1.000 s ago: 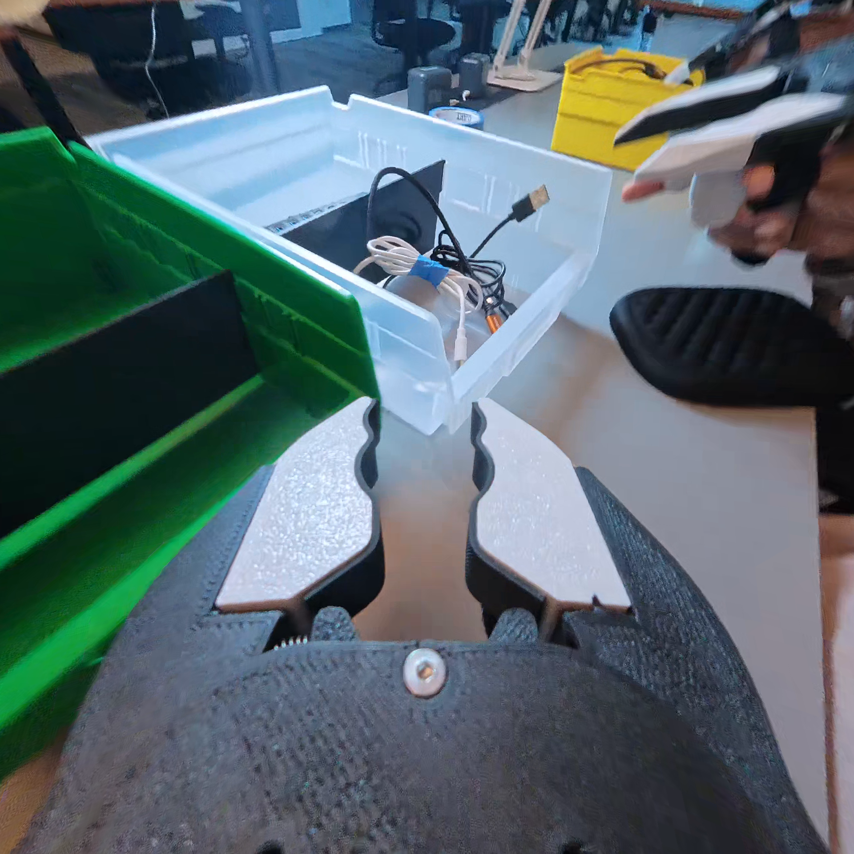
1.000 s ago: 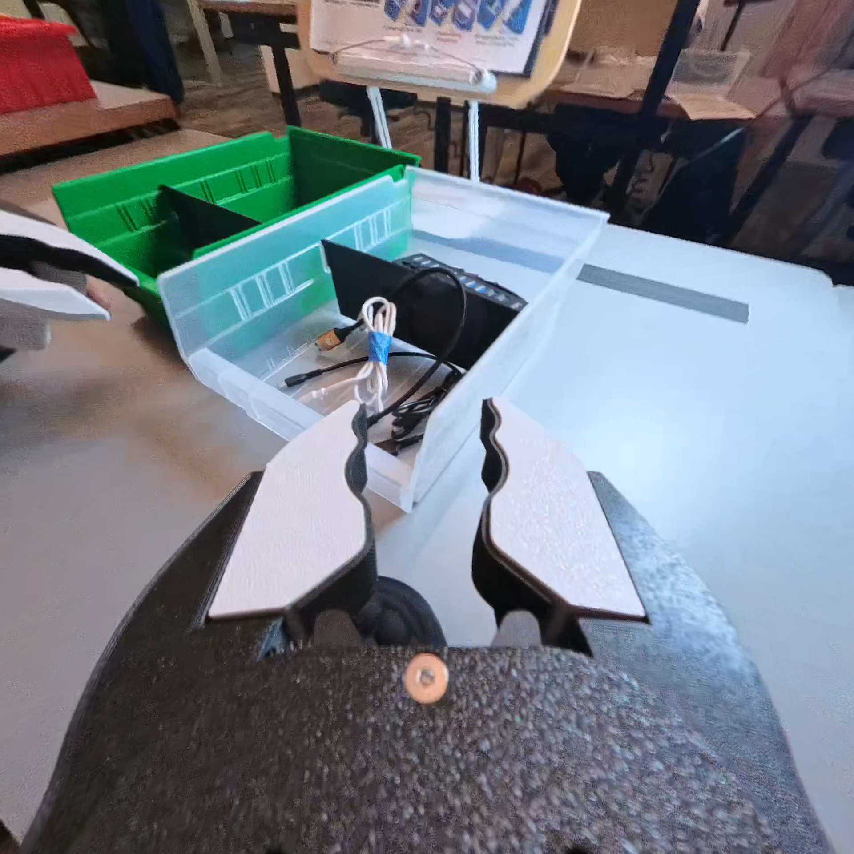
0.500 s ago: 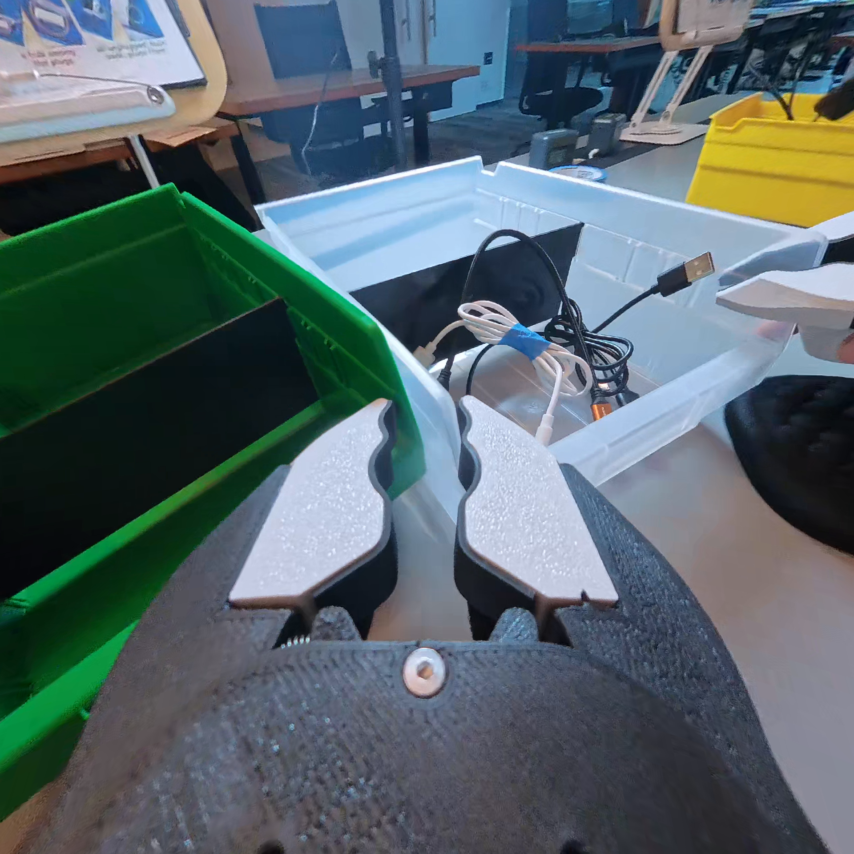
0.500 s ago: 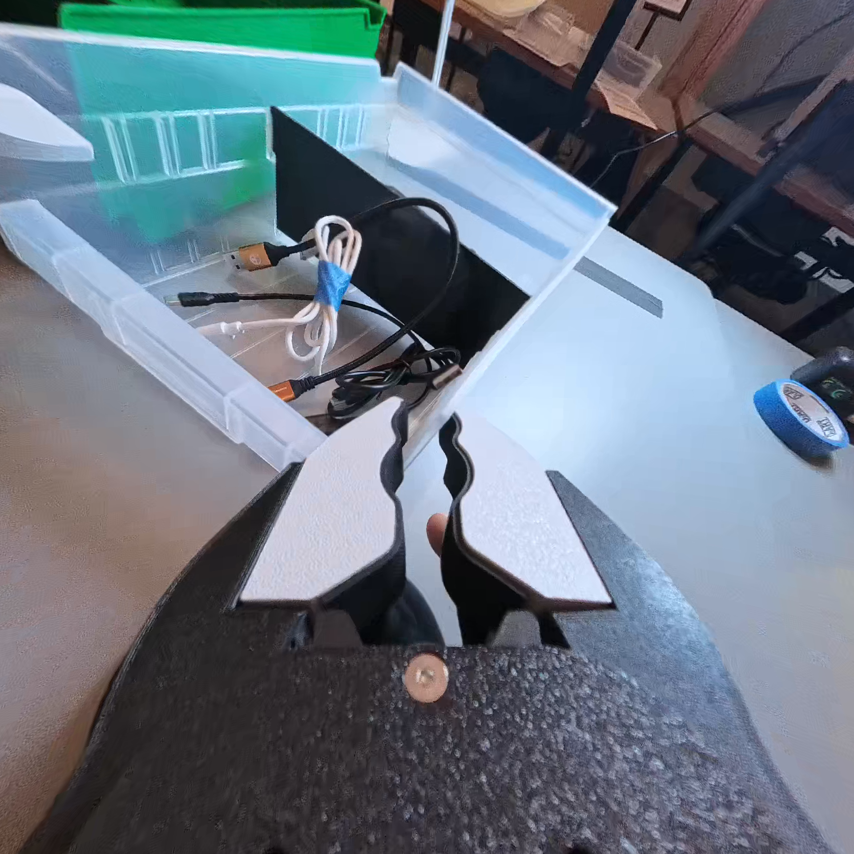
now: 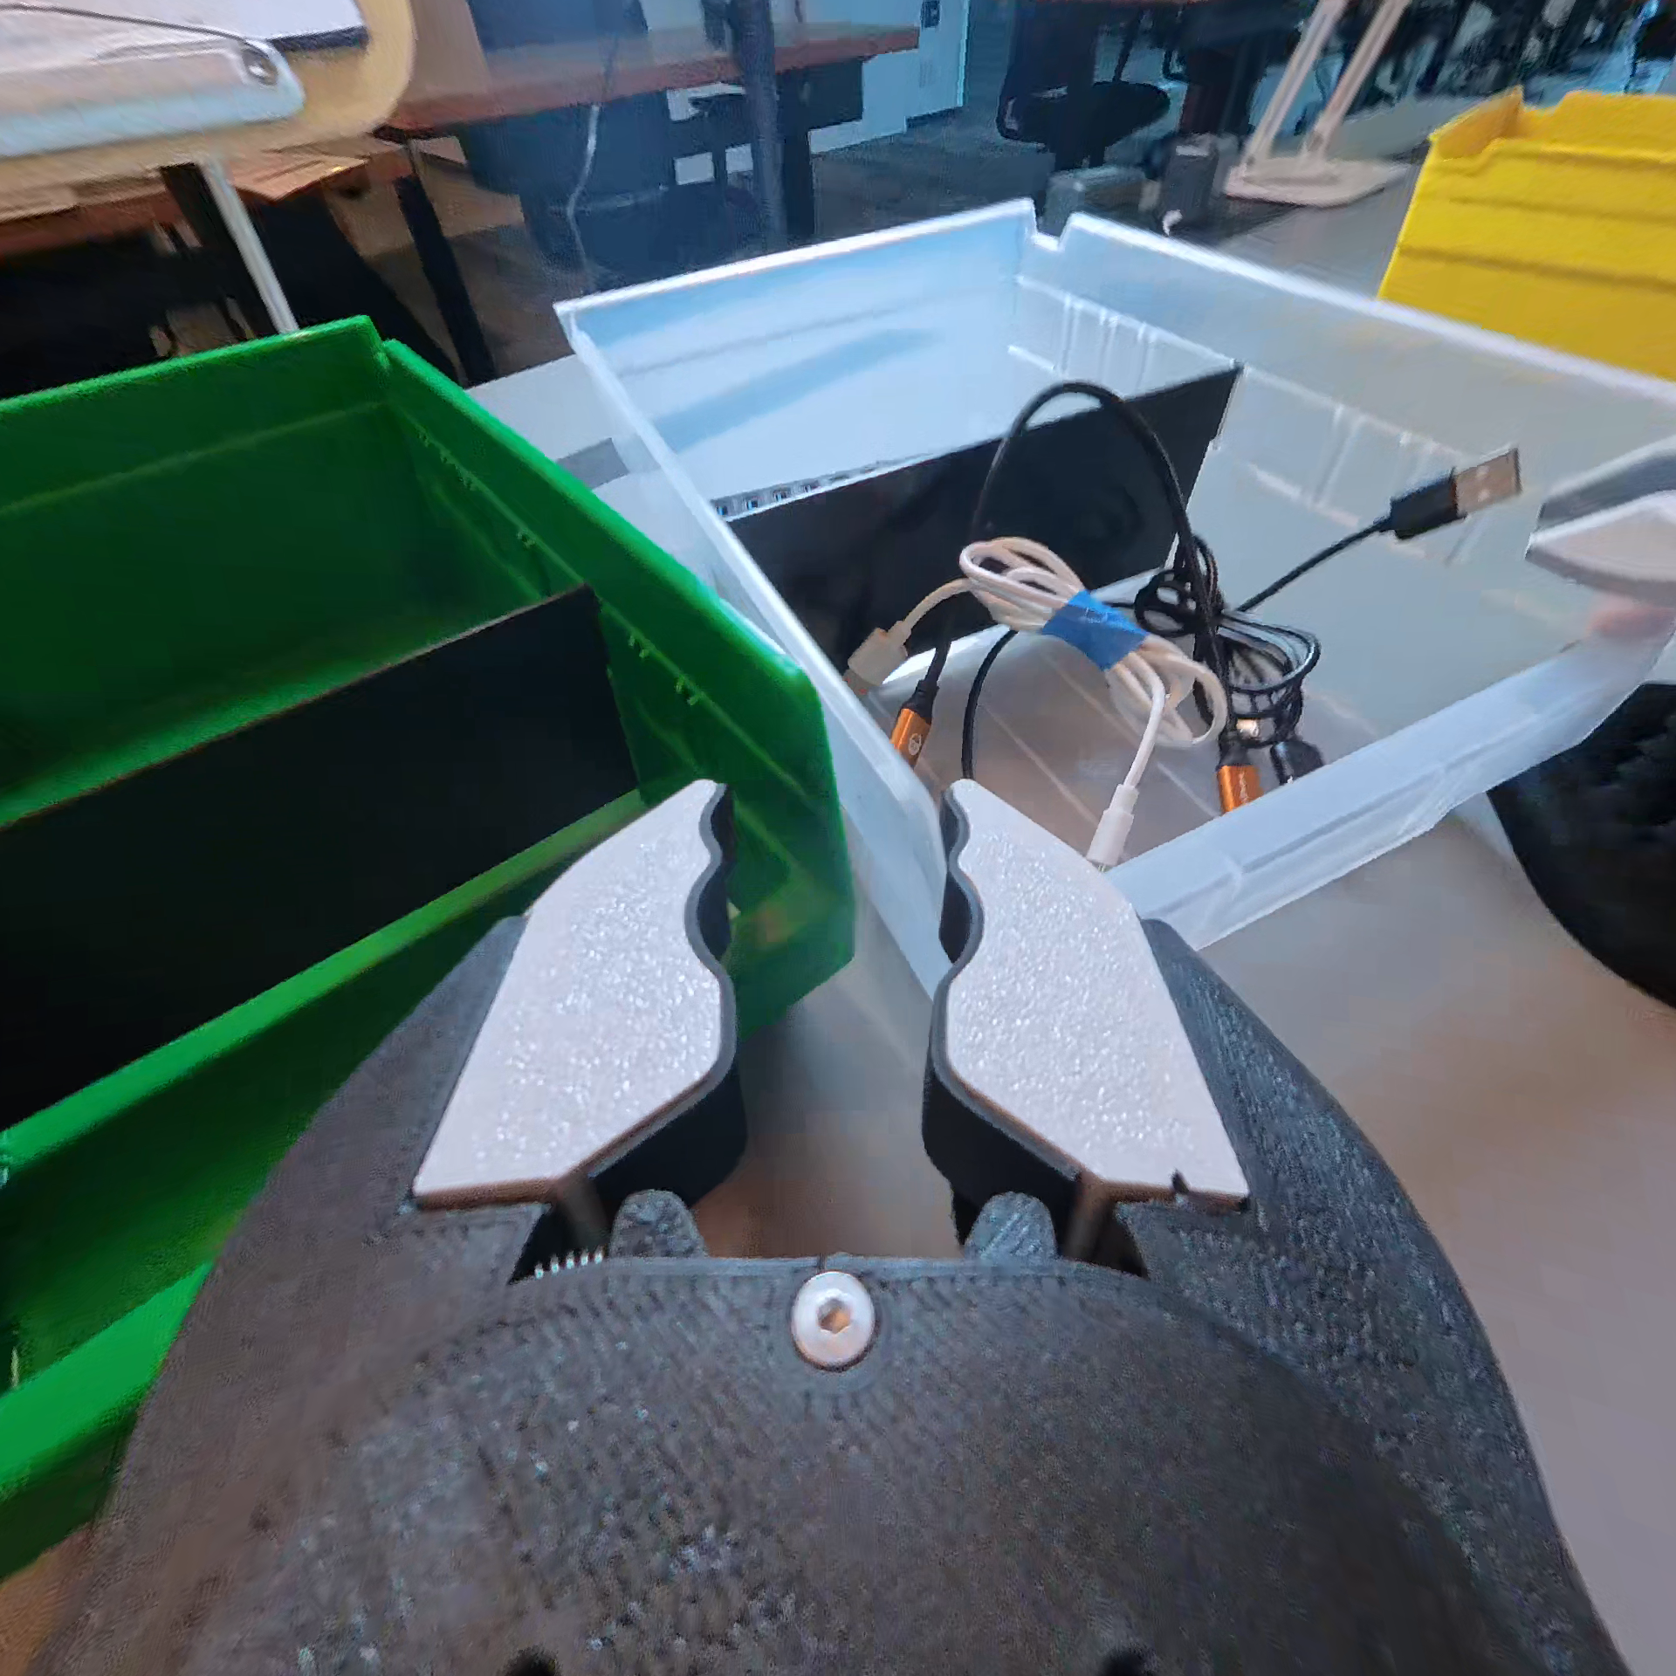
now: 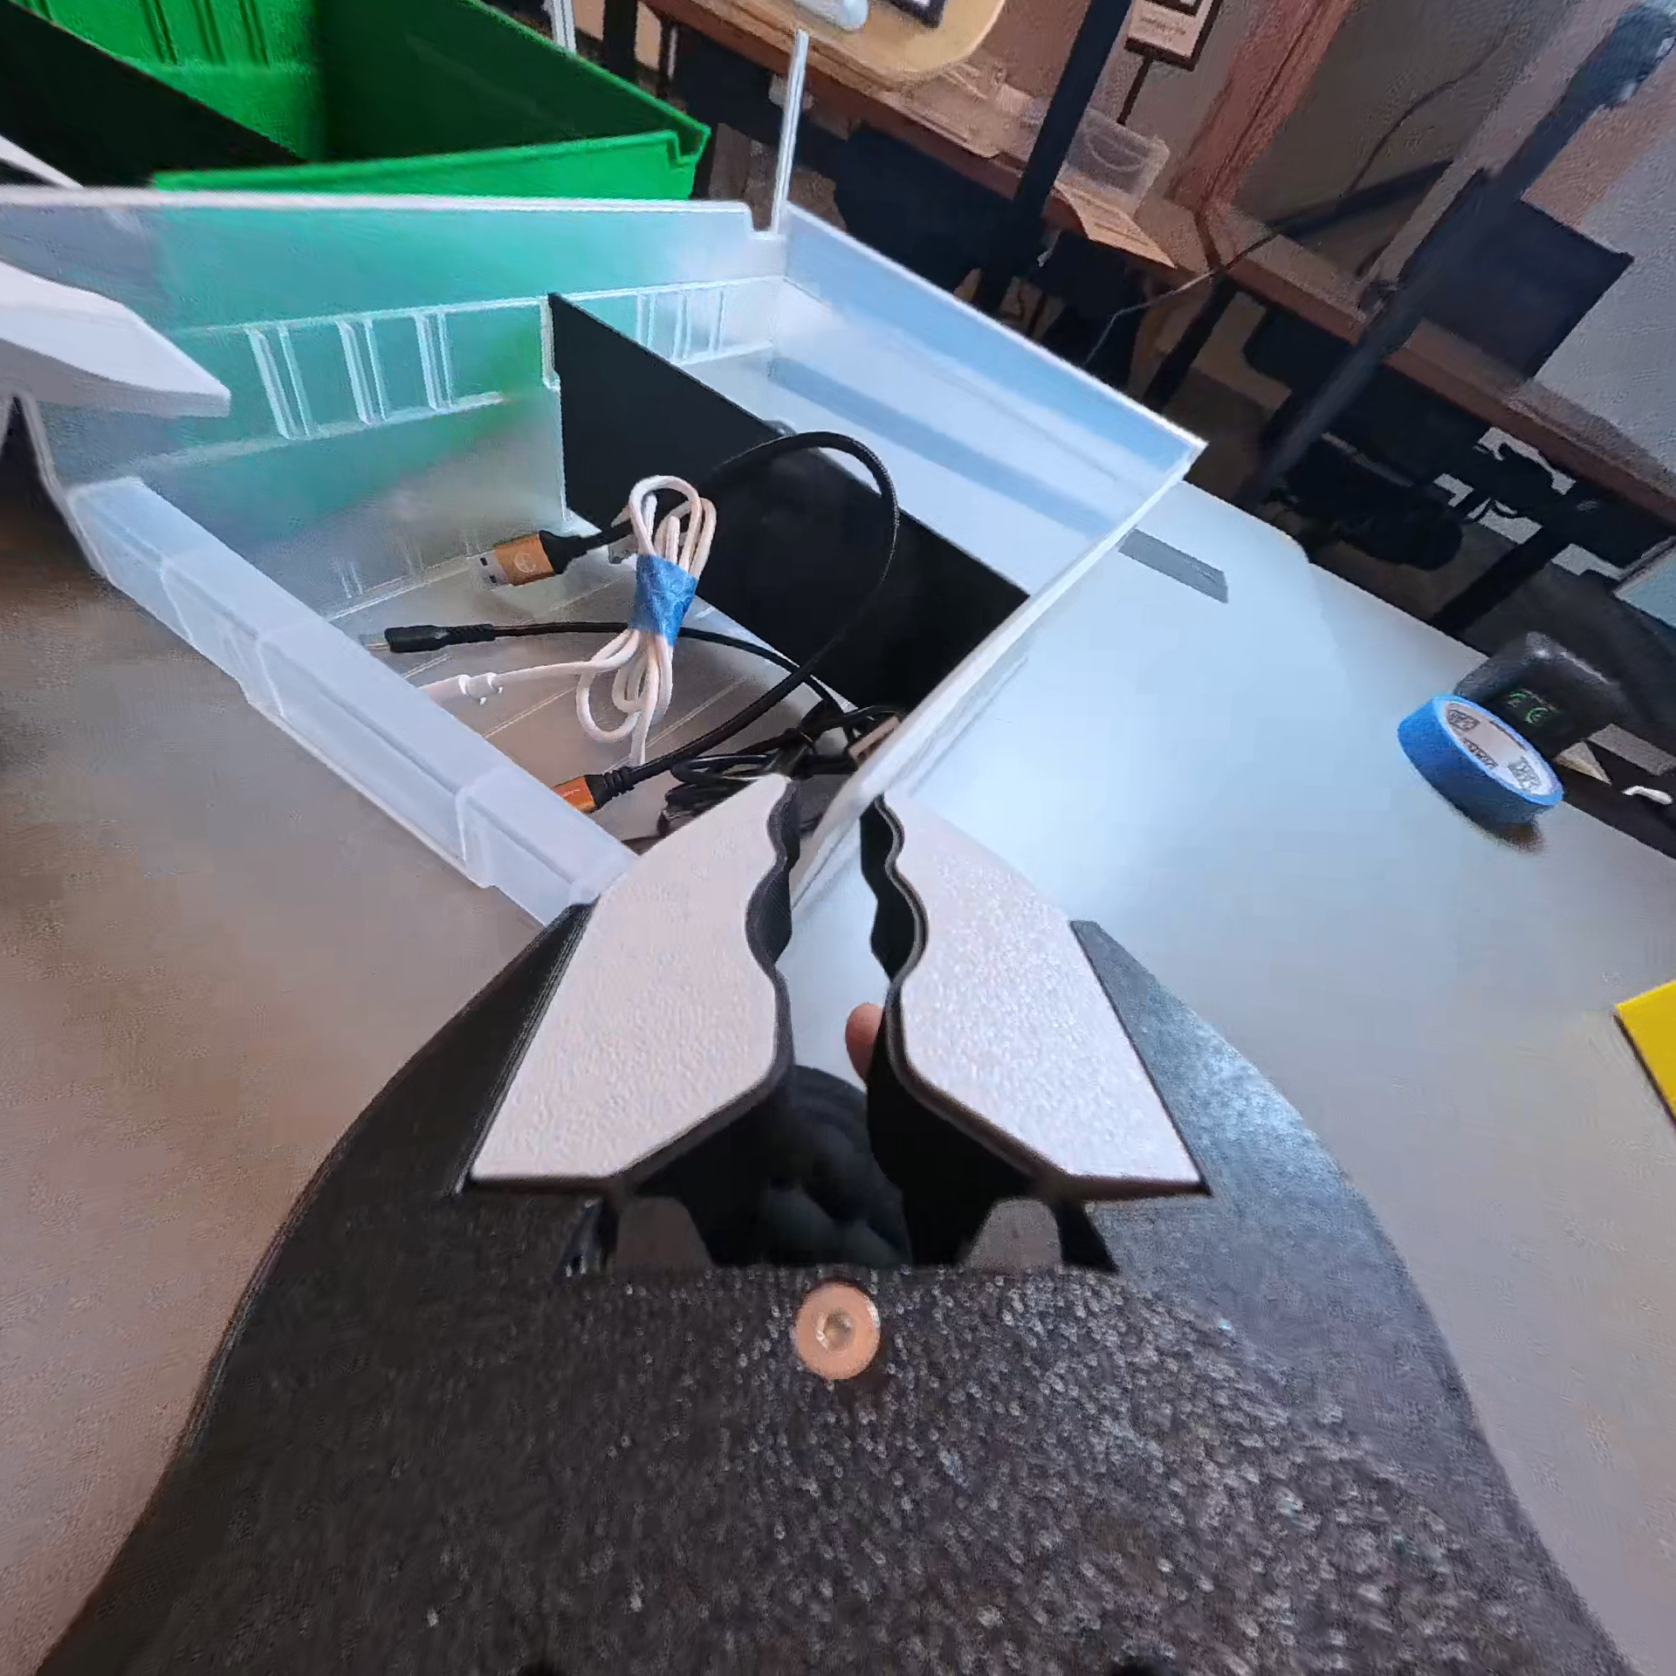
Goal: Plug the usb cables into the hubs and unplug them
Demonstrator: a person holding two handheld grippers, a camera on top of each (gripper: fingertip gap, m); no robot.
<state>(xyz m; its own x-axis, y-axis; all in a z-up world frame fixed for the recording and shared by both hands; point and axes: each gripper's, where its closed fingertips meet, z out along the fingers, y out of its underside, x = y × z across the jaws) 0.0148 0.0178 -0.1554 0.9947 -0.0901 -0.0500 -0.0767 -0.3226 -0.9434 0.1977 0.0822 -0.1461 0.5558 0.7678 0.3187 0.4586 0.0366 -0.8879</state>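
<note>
A clear plastic bin [image 5: 907, 299] holds a white cable bundle bound with blue tape [image 5: 1088, 626], tangled black cables [image 5: 1252, 653] and orange-tipped plugs [image 5: 911, 730]. A black divider [image 5: 979, 508] crosses the bin, and a hub's edge [image 5: 780, 494] shows behind it. My left gripper [image 5: 834, 803] is open, and its fingers straddle the touching walls of the green bin [image 5: 272, 508] and the clear bin. My right gripper [image 6: 830, 807] is shut on the clear bin's right wall [image 6: 998, 635] near the front corner. It also shows at the right edge of the left wrist view [image 5: 1605, 535].
A yellow bin [image 5: 1542, 218] stands behind the clear bin. A blue tape roll [image 6: 1478, 757] and a small black device [image 6: 1542, 689] lie on the grey table to the right. A black-gloved hand [image 5: 1596, 843] is by the bin's front right corner. One gripper's finger ends stand about 20 centimetres off the other's.
My left gripper narrowed around the bin walls, then opened wide again. My right gripper moved in from farther back and closed on the clear bin's right wall, and it has stayed closed since.
</note>
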